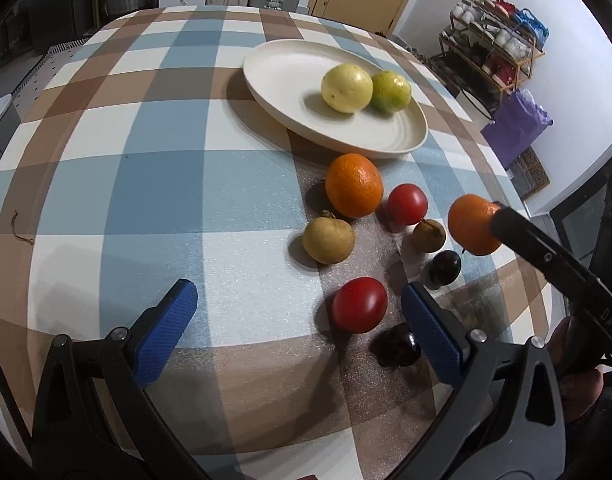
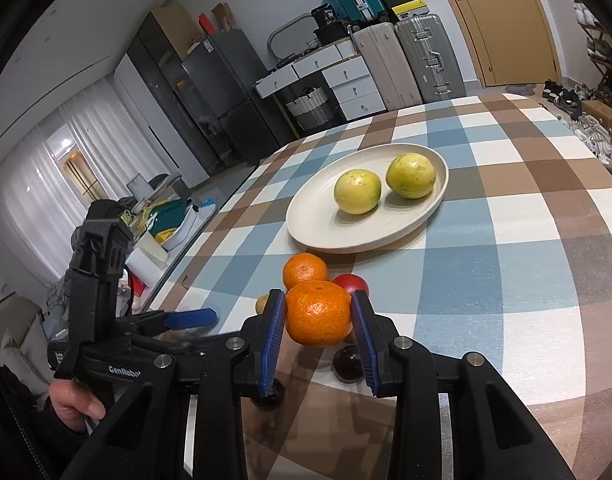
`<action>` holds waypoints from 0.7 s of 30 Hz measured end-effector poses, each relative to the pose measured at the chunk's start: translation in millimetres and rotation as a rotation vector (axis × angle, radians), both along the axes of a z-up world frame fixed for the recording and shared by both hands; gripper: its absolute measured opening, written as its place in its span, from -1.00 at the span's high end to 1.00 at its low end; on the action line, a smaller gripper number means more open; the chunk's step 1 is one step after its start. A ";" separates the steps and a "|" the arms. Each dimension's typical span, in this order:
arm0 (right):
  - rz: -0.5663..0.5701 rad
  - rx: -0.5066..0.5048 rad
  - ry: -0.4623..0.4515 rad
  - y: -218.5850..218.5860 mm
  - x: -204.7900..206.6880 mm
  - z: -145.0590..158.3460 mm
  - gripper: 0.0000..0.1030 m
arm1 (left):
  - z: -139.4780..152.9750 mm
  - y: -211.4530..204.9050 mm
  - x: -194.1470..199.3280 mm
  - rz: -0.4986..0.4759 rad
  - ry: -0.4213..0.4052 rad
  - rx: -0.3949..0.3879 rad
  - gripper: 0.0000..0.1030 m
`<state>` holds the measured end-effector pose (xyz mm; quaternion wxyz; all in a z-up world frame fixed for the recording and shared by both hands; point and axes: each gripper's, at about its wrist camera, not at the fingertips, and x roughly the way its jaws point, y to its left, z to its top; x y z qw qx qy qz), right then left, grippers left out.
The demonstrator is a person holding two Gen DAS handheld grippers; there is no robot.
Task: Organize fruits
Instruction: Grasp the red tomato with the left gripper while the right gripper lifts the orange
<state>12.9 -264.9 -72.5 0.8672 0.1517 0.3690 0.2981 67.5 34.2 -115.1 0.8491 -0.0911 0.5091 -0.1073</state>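
Right claw [image 2: 318,316] grips a mandarin [image 2: 317,313] between both pads, lifted clear of the tabletop [image 2: 525,280], above the loose fruit pile. Left claw [image 1: 298,332] hangs wide open and empty, low over the near side of the tabletop, next to a tomato [image 1: 359,305].

Done so far, judging by the layout: two yellow-green citrus [image 1: 347,88] [image 1: 390,91] sit side by side on the plate [image 1: 274,76], which lies toward the far edge.

Left: the held mandarin, plus what's on the cloth between plate and near edge: orange [image 1: 353,185], second tomato [image 1: 407,204], two brown fruits [image 1: 328,240] [image 1: 429,235], two dark plums [image 1: 446,267] [image 1: 397,345]. Roughly a fifth in, assuming everything goes on the plate.
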 end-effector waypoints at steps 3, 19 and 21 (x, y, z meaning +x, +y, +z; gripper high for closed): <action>-0.002 0.007 0.003 -2.6 1.2 -1.8 0.33 | -3.3 -4.2 3.8 -0.002 0.010 0.007 -0.97; -0.008 0.045 0.012 -14.8 2.9 -7.9 0.34 | -0.3 -35.3 -4.6 -0.102 -0.037 0.163 0.50; -0.009 0.050 0.010 -15.4 2.1 -7.9 0.34 | 0.1 -35.6 -4.8 -0.113 -0.035 0.151 0.51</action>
